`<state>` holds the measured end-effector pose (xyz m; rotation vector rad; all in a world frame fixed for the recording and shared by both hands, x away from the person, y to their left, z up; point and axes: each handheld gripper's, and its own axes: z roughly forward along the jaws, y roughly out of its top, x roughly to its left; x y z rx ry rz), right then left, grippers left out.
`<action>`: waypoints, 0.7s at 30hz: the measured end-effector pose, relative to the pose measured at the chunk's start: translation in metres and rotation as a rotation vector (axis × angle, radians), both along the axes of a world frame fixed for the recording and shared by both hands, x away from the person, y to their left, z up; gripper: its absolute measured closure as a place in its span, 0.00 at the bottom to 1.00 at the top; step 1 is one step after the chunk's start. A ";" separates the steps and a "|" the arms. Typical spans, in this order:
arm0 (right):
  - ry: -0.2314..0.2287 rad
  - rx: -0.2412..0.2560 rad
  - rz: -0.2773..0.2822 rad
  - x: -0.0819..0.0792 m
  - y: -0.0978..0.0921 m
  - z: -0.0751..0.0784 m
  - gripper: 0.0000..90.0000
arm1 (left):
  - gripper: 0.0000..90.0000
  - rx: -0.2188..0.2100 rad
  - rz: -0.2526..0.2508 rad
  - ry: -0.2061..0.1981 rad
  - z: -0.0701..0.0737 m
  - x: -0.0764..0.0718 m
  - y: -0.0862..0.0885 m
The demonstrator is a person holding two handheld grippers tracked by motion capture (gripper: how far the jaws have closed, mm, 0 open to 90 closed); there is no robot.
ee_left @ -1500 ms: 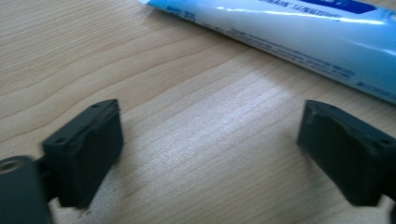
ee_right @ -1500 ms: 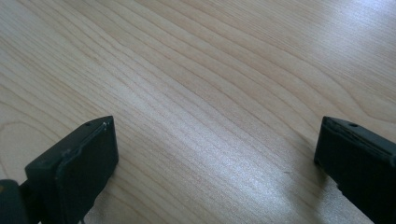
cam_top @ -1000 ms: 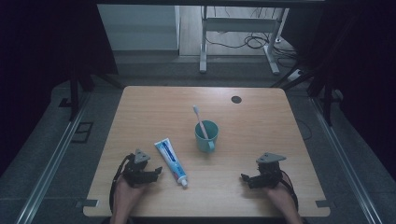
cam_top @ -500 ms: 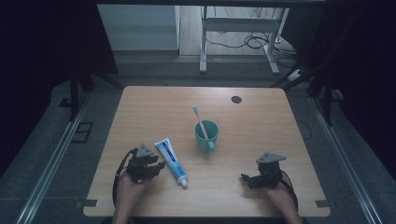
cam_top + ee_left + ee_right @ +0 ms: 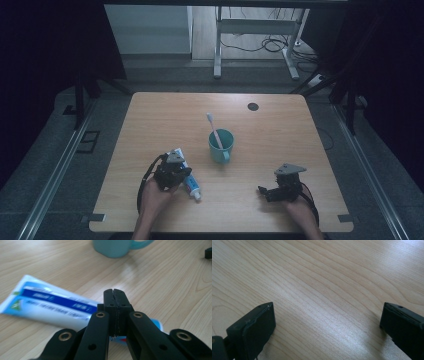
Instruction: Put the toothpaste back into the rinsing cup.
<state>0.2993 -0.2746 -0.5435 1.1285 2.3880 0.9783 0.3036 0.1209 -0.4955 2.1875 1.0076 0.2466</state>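
My left tongs (image 5: 115,293) are shut tight, right over the toothpaste tube (image 5: 47,306) at lower left. My right tongs (image 5: 327,322) are wide open above the bare worktop (image 5: 332,277).

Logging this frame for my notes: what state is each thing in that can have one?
left gripper: shut, empty, over the toothpaste tube
right gripper: open, empty
toothpaste tube: lying flat
cup: upright
toothbrush: leaning in the cup, head up

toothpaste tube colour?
White and light blue with a dark blue band; toothpaste tube shows best in the left gripper view.
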 end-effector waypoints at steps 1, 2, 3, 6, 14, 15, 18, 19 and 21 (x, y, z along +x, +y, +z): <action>0.000 0.000 0.000 0.000 0.000 0.000 0.00 | 0.99 0.003 -0.008 0.008 -0.003 0.001 -0.005; 0.000 0.000 0.000 0.000 0.000 0.000 0.00 | 0.99 0.003 -0.008 0.008 -0.003 0.001 -0.005; 0.000 0.000 0.000 0.000 0.000 0.000 0.00 | 0.99 0.006 -0.014 0.014 -0.005 0.002 -0.008; 0.000 0.000 0.000 0.000 0.000 0.000 0.00 | 0.99 0.004 -0.021 0.036 -0.011 0.004 -0.014; 0.000 0.000 0.000 0.000 0.000 0.000 0.00 | 0.99 0.001 -0.032 0.071 -0.015 0.005 -0.021; 0.000 0.000 0.000 0.000 0.000 0.000 0.00 | 0.99 0.005 -0.030 0.072 -0.015 0.004 -0.021; 0.000 0.000 0.000 0.000 0.000 0.000 0.00 | 0.99 0.016 -0.034 0.078 -0.015 0.004 -0.021; 0.000 0.000 0.000 0.000 0.000 0.000 0.00 | 0.99 0.019 -0.033 0.083 -0.015 0.003 -0.021; 0.000 0.000 0.000 0.000 0.000 0.000 0.00 | 0.99 0.027 -0.033 0.085 -0.016 0.002 -0.019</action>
